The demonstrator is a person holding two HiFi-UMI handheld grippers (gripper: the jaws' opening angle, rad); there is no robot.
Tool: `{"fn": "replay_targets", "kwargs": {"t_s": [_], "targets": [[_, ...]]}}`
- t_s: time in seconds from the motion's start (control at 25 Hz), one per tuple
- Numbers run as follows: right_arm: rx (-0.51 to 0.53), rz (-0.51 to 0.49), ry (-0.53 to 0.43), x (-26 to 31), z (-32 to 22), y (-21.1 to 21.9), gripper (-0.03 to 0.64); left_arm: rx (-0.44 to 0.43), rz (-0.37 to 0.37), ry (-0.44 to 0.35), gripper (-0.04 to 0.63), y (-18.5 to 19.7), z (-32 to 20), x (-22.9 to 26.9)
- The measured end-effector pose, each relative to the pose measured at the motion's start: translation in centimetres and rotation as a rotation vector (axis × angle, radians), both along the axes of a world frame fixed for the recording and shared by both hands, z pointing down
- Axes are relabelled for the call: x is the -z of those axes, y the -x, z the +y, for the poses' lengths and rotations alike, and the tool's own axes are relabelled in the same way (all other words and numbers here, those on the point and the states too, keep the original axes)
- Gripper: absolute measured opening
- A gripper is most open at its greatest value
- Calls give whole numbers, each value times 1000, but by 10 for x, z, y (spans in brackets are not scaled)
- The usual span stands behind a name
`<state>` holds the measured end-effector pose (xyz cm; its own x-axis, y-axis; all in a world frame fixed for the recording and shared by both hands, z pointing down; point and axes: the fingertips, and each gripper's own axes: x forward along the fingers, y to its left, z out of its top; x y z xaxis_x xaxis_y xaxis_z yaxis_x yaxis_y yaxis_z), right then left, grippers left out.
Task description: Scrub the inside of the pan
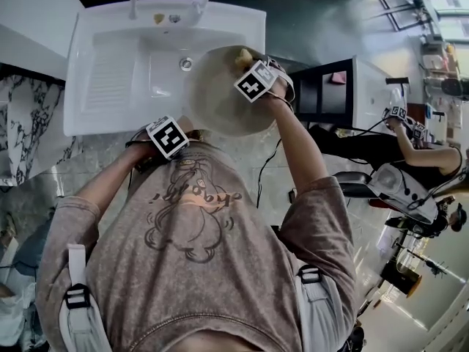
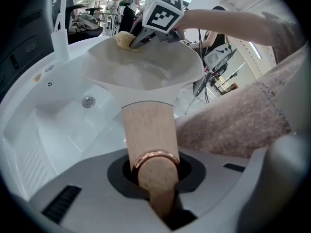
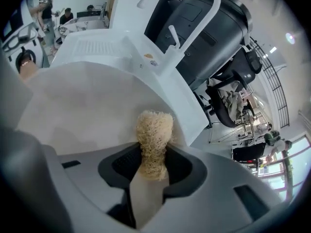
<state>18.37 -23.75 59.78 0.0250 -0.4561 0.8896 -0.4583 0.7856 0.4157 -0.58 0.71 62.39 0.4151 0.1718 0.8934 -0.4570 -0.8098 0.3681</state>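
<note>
Pale round pan point(image 1: 216, 101) tilted over the glossy white sink point(image 1: 102, 72), 2 grippers on it.
My left gripper point(image 2: 156, 176) is closed tight on the pan's smooth wooden handle point(image 2: 148, 130); my right gripper point(image 3: 151, 166) pinches a coarse, fibrous scrubber point(image 3: 154, 130) at the pan's far inner rim.

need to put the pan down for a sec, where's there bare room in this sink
Free: the ribbed drainboard, between the sink's left rim and the basin, and the basin floor around the drain. Crowded: the right side, where the pan hangs over the basin, left tongs on it, right tongs holding a scrubber inside.
</note>
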Motion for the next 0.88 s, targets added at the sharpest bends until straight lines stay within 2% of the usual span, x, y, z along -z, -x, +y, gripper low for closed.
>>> {"fn": "replay_targets", "kwargs": {"t_s": [0.52,0.68,0.88], "targets": [[43,74,177,10,32,-33,156,-5,3,25,75,-1,2,1],[-5,110,251,17,50,-53,155,-4,7,12,75,-3,-2,7],[45,88,352,13,74,-50,155,-6,2,21,75,-1,2,1]]}}
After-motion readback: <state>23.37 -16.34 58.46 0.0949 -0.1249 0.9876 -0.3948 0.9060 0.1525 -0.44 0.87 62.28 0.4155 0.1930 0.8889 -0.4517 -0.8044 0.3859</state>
